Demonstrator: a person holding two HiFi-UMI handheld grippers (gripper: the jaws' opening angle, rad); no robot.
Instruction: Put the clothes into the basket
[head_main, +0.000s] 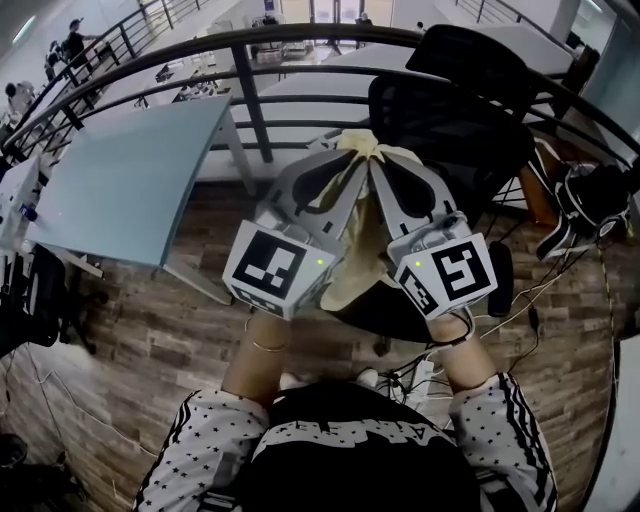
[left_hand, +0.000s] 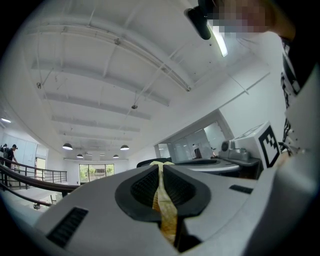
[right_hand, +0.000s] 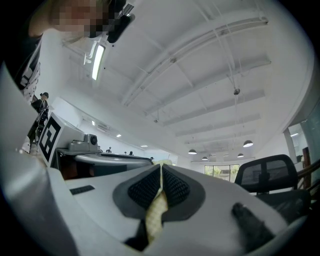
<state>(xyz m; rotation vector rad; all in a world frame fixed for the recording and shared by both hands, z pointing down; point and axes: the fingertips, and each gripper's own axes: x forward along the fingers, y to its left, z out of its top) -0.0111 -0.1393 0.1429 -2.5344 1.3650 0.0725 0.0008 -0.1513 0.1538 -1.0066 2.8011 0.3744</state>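
Note:
A pale yellow garment (head_main: 360, 215) hangs between both grippers, held up in front of the person. In the head view my left gripper (head_main: 345, 155) and my right gripper (head_main: 375, 155) stand side by side, tips almost touching, both shut on the garment's upper edge. The left gripper view shows yellow cloth (left_hand: 164, 200) pinched between the dark pads (left_hand: 142, 187). In the right gripper view yellow cloth (right_hand: 156, 212) is likewise clamped between the pads (right_hand: 175, 187). Both gripper views look up at the ceiling. No basket is in sight.
A black office chair (head_main: 450, 110) stands just beyond the grippers, by a curved black railing (head_main: 250, 95). A pale blue table (head_main: 130, 180) is at the left. A black bag (head_main: 590, 200) and cables (head_main: 560, 275) lie on the wooden floor at the right.

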